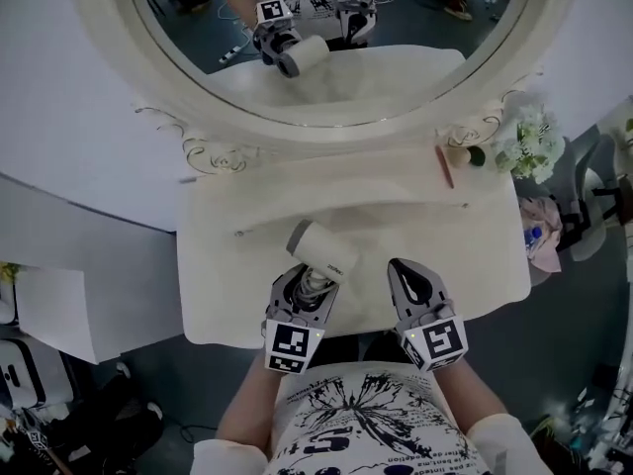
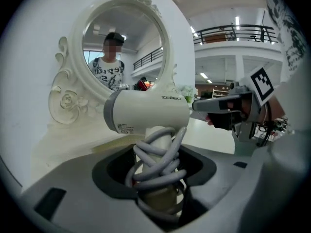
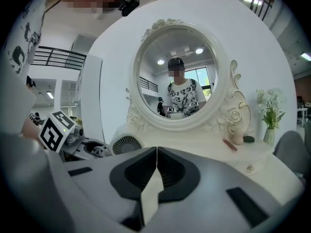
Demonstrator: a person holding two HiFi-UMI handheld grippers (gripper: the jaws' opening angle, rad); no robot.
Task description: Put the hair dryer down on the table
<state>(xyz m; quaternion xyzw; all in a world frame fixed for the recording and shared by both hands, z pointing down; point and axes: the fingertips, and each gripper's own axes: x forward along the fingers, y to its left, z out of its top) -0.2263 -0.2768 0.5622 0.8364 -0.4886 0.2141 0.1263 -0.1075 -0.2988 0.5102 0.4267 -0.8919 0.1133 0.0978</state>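
Note:
A white hair dryer (image 1: 321, 250) hangs over the near part of the cream dressing table (image 1: 227, 226), barrel level and pointing left and away. My left gripper (image 1: 309, 280) is shut on its handle, which has the grey cord wound round it. In the left gripper view the handle and cord coils (image 2: 158, 166) fill the gap between the jaws, under the barrel (image 2: 148, 113). Just to its right, my right gripper (image 1: 406, 270) is shut with nothing in it; its jaws meet at a thin seam (image 3: 156, 152). The dryer's rear grille (image 3: 125, 143) shows in the right gripper view.
A large oval mirror (image 1: 326, 28) in an ornate white frame stands at the back of the table. A red pencil-like stick (image 1: 445, 166), a small vase (image 1: 457, 156) and white flowers (image 1: 529, 142) are at the back right. A drawer knob (image 3: 250, 169) is on the front.

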